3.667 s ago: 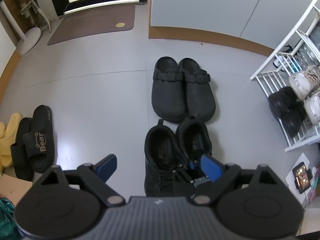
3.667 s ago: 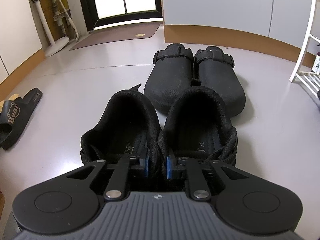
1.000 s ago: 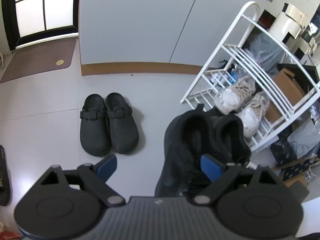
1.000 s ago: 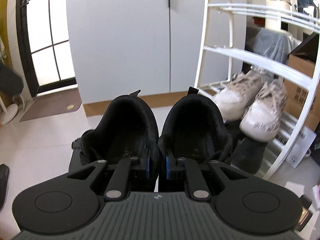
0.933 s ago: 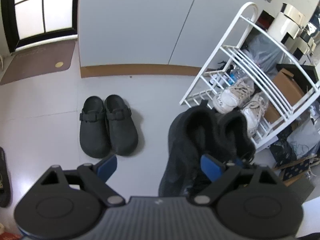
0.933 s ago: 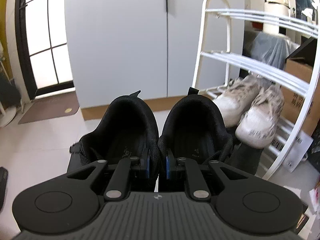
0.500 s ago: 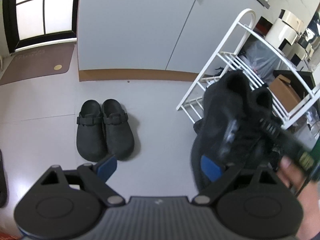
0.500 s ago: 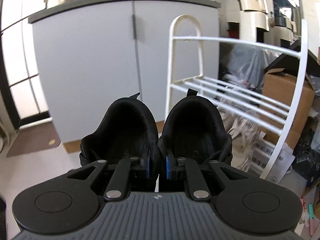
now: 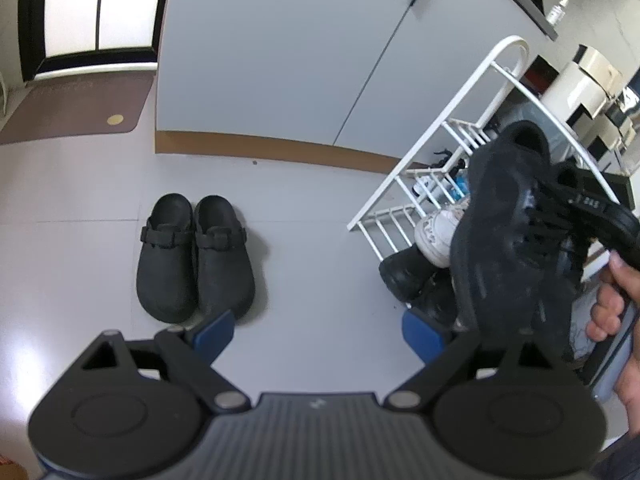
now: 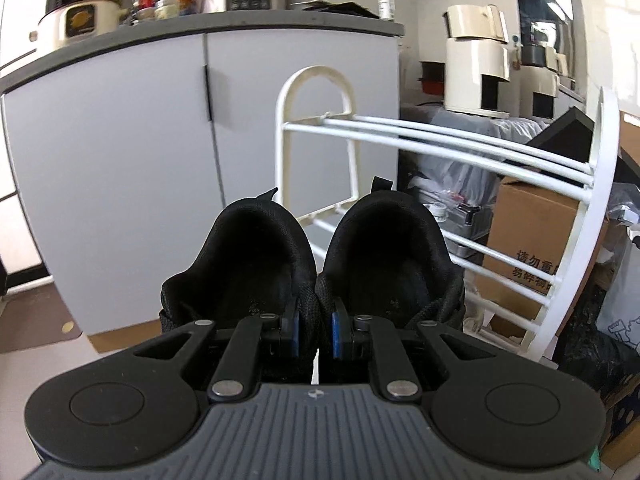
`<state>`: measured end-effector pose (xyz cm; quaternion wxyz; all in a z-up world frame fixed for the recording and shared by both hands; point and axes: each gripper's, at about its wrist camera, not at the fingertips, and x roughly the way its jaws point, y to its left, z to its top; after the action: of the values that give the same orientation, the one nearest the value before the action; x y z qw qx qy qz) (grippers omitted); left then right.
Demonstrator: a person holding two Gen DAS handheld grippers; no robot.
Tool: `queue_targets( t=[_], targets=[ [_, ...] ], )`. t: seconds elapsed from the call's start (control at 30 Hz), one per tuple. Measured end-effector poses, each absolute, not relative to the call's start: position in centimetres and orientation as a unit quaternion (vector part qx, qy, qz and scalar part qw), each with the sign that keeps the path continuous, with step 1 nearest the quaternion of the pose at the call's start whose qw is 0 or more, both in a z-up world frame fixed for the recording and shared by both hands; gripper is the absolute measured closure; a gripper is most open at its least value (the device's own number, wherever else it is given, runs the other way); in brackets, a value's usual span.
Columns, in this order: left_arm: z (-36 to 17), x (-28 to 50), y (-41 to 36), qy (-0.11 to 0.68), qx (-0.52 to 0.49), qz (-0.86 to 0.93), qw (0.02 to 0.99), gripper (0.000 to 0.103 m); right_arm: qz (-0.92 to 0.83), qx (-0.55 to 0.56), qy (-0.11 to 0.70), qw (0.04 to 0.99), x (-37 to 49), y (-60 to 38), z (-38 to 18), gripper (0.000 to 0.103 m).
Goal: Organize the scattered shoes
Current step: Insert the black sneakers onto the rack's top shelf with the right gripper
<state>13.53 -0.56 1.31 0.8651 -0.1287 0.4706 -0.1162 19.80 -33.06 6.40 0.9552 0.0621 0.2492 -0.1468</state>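
Note:
My right gripper (image 10: 316,336) is shut on the inner heel collars of a pair of black sneakers (image 10: 256,264), pinched side by side and held in the air level with the white shoe rack (image 10: 440,140). In the left wrist view the same black sneakers (image 9: 508,232) hang at the right in front of the shoe rack (image 9: 432,168), with a hand (image 9: 612,304) on the gripper. My left gripper (image 9: 316,328) is open and holds nothing. A pair of black clogs (image 9: 196,252) lies on the floor ahead of it.
White sneakers (image 9: 436,228) and a black shoe (image 9: 404,276) sit on the rack's lower shelves. A grey cabinet (image 10: 160,160) stands behind, with kitchenware on top. A cardboard box (image 10: 536,236) is behind the rack. A brown door mat (image 9: 76,108) lies at far left.
The black sneakers have been lifted from the floor and carried right and up to the rack's upper shelves. The left gripper stayed open and swung to follow.

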Motion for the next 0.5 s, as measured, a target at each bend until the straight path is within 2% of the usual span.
queue_targets(
  t=[0.5],
  targets=[
    [-1.1,14.7,-2.7,0.508,-0.133,-0.127,0.842,0.010,-0.200,0.101,0.240,0.945,24.4,-37.5,5.4,0.087]
  ],
)
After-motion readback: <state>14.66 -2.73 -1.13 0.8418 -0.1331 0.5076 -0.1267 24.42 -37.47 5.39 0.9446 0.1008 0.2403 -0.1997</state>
